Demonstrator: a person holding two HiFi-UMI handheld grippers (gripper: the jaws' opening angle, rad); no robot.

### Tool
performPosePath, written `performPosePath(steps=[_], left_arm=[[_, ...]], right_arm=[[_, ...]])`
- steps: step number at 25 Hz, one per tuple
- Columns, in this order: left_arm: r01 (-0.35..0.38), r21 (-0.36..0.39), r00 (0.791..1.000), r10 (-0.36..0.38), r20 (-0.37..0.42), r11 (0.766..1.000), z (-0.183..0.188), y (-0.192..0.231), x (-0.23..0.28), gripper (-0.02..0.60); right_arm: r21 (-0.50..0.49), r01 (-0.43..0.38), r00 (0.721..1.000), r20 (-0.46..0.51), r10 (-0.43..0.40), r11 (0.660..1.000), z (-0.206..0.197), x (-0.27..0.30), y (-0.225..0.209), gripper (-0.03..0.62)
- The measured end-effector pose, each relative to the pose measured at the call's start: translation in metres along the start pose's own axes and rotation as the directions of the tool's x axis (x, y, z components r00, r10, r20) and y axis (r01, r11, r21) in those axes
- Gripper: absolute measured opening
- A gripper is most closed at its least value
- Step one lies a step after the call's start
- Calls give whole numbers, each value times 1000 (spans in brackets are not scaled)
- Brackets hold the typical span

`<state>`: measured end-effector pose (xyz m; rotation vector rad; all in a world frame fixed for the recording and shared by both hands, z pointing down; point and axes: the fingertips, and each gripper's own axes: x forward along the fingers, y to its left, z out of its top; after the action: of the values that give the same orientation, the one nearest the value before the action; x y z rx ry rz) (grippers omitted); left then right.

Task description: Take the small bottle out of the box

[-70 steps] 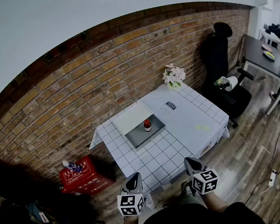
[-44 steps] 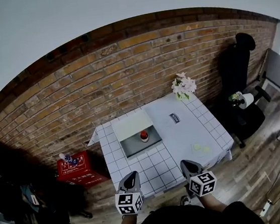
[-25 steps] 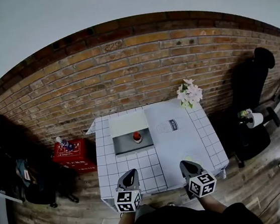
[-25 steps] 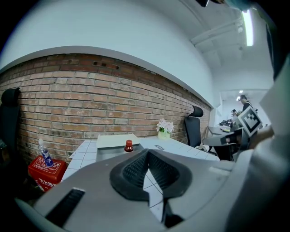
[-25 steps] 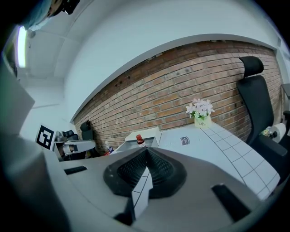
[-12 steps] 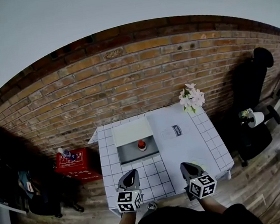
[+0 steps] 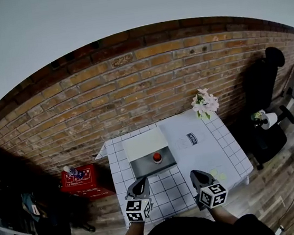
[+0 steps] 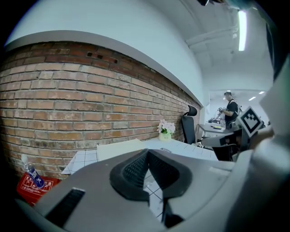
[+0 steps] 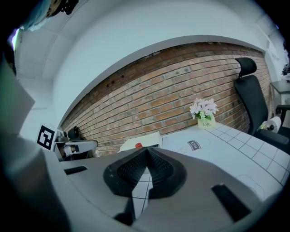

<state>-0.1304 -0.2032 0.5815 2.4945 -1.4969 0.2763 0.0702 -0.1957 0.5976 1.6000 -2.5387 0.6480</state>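
left claw [image 7: 140,182] — jaws together, empty | right claw [image 7: 195,174] — jaws together, empty

wall [image 7: 132,84] — brick | floor [image 7: 288,187] — wood planks | 1 black chair [image 7: 267,78]

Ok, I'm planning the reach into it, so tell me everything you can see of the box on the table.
The box is a shallow, rectangular grey tray, open, with its flat white lid lying back on the wall side. Material unclear, perhaps cardboard. It sits flat on the checked table, left of centre. Inside stands the small bottle, red-capped, near the rear right.
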Motion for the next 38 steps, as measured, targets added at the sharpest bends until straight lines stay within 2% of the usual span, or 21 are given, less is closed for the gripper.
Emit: performPosePath(steps=[7, 12, 32, 35, 38], left_arm=[[67, 20, 998, -67, -4, 998, 2, 19, 9, 11], [86, 30, 996, -85, -20, 996, 0, 22, 23, 11], [11, 6, 993, -10, -119, 1000, -4, 9, 120, 15], [6, -2, 990, -6, -140, 1000, -9, 8, 129, 39], [5, -18, 986, -8, -167, 1000, -16, 7, 137, 105]], right_arm=[[17, 45, 999, 9, -45, 999, -8, 14, 12, -2], [20, 39, 999, -7, -39, 999, -12, 21, 13, -2], [-30, -77, 991, -109, 73, 997, 16, 49, -53, -2], [-37, -90, 990, -115, 85, 995, 20, 52, -61, -2], [-42, -96, 988, -122, 91, 994, 23, 56, -68, -2]])
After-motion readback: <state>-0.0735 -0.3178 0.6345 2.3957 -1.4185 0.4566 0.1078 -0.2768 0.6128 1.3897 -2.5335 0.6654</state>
